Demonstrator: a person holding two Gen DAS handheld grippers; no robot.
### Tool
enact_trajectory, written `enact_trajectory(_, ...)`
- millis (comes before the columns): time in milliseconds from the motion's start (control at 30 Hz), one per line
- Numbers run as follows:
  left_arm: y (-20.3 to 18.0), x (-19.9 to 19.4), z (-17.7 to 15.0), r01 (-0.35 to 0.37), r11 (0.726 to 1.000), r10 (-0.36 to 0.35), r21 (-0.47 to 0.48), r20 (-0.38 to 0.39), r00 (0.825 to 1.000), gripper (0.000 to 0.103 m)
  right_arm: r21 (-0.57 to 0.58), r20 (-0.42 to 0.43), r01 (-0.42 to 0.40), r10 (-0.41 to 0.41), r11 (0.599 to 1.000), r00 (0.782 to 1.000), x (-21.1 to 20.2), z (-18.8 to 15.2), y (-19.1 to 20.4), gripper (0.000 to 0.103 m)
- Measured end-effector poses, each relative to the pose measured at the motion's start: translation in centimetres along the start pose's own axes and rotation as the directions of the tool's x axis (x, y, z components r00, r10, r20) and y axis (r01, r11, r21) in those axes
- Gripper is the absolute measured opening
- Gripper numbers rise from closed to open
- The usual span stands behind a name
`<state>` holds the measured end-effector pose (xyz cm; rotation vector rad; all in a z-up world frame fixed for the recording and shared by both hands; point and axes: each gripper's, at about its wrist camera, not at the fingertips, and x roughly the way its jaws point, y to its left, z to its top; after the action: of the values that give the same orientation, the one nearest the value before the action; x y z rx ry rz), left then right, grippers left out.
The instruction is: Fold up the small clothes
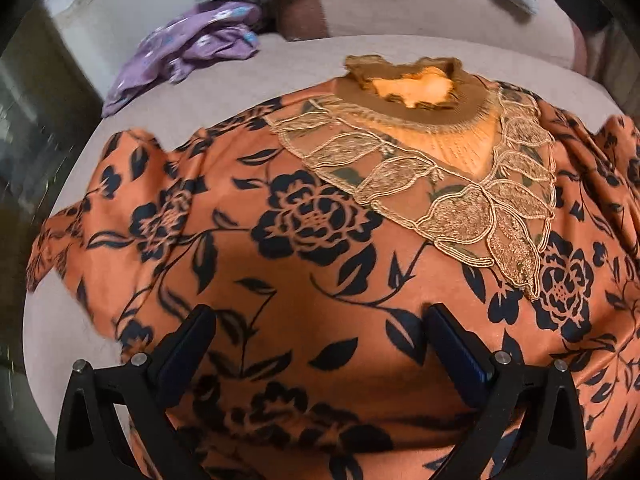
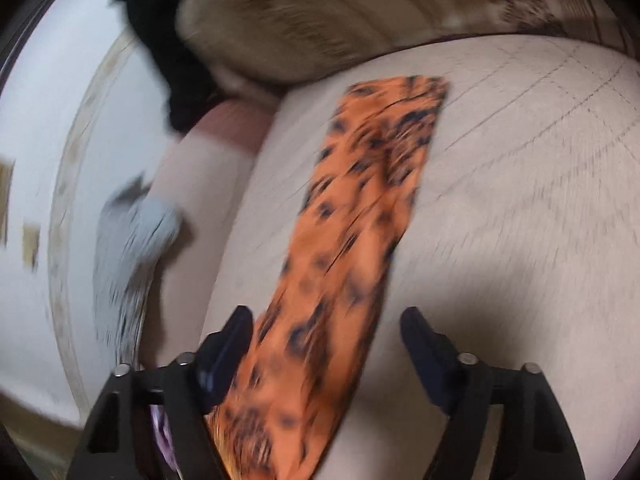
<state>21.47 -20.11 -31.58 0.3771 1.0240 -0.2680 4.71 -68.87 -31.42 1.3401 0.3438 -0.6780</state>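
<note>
Orange floral top lies spread flat on the bed, both the left hand-held gripper and the right hand-held gripper open, holding nothing; probably pre-fold: next, pinch sleeve.

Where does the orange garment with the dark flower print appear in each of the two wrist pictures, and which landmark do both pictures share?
Left wrist view: the orange garment fills the centre and bottom, spread flat, its lace collar at upper right.
Right wrist view: only a long strip of it shows, running from bottom centre up to the upper middle, blurred.
Shared landmark: the pale bed cover under the garment.
</note>
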Motion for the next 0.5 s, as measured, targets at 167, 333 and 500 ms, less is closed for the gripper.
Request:
enact_trajectory(167,1.5,0.8,-0.8,0.099,0.988,-0.096,-0.122,0.027,0.995,0.103,0.069,0.031,-0.003,0.001,0.998,1.0,3.5,3.8,-1.4,0.063)
enact_trajectory(333,1.0,0.9,-1.1,0.076,0.989,-0.074,-0.128,0.025,0.997,0.103,-0.045,0.083,0.073,-0.069,0.996,0.994,6.1,6.0,0.1,0.029)
enact_trajectory(500,1.2,1.2,0.8,0.069,0.992,-0.07,-0.104,-0.007,0.997,0.103,-0.065,0.099,0.01,-0.004,0.998,0.995,5.9,5.9,0.1,0.009)
